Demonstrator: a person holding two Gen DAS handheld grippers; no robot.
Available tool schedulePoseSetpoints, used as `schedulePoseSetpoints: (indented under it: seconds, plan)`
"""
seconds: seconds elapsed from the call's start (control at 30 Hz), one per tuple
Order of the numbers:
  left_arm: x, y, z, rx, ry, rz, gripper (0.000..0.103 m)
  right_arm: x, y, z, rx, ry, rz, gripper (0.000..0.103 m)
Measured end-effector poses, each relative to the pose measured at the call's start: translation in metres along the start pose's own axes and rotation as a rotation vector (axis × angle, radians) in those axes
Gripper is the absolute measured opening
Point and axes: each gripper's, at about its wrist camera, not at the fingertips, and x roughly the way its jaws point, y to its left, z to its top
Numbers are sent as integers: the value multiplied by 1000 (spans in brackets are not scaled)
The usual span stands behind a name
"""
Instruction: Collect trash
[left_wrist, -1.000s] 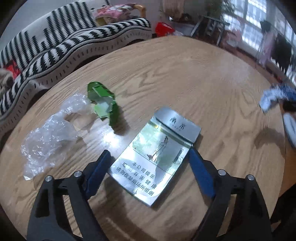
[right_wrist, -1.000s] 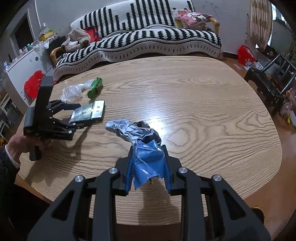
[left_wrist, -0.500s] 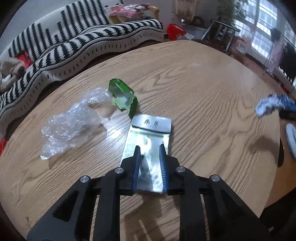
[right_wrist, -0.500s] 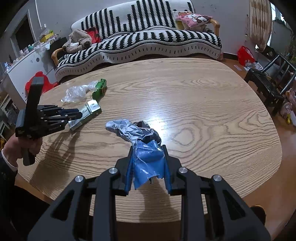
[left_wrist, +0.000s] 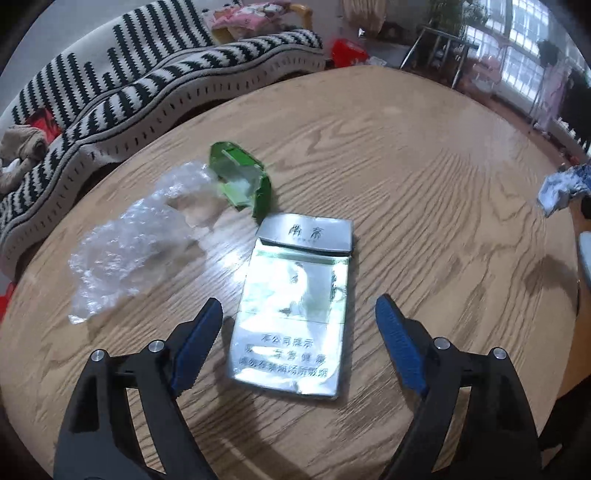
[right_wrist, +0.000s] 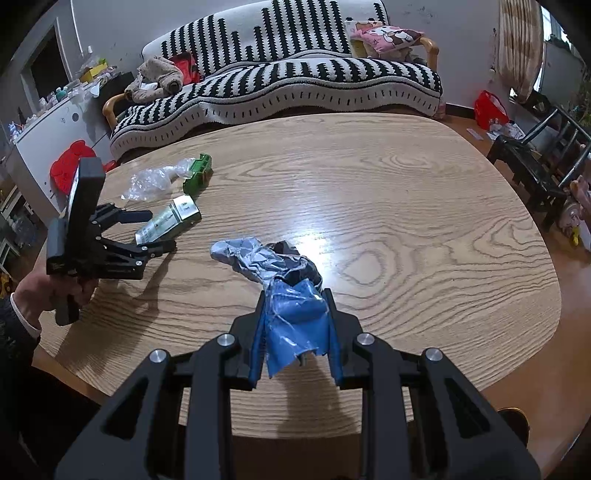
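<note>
A silver-green cigarette pack (left_wrist: 295, 306) lies flat on the wooden table (left_wrist: 424, 166). My left gripper (left_wrist: 299, 332) is open, its blue fingers on either side of the pack's near end; both also show in the right wrist view, the gripper (right_wrist: 159, 230) and the pack (right_wrist: 170, 221). A crushed green box (left_wrist: 240, 184) and clear crumpled plastic (left_wrist: 136, 247) lie beyond it to the left. My right gripper (right_wrist: 295, 317) is shut on a crumpled blue-and-silver wrapper (right_wrist: 288, 288) resting on the table.
A black-and-white striped sofa (right_wrist: 280, 77) stands behind the table. A black chair (right_wrist: 543, 155) and a red bag (right_wrist: 489, 110) are at the right. A white cabinet (right_wrist: 40, 140) is at the left.
My left gripper closed half a second ago with the pack in front of it, and now stands open again around the pack's near end. The pack has turned slightly. The right gripper has not moved.
</note>
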Motion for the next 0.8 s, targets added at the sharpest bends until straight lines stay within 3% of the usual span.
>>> schedulePoseSetpoints:
  seconds: [0.03,0.07,0.17,0.4,0.8]
  plan:
    - [0,2,1,-17,2,-18,75,0,0,0,-1,0,0,27]
    - [-2,2,2,-28,-3,-21,55,0,-1,0,0,0,1,27]
    - [-8,1,7,-54,18,3,55,0,-2,0,-1,1,1,27]
    - [-42,-12,19,-80,-60,9,55,-5,-1,0,18,-12,-9,27]
    - [-56,-69,28,-6,-74,5,55,-34,-21,-12,64,-44,-56,27]
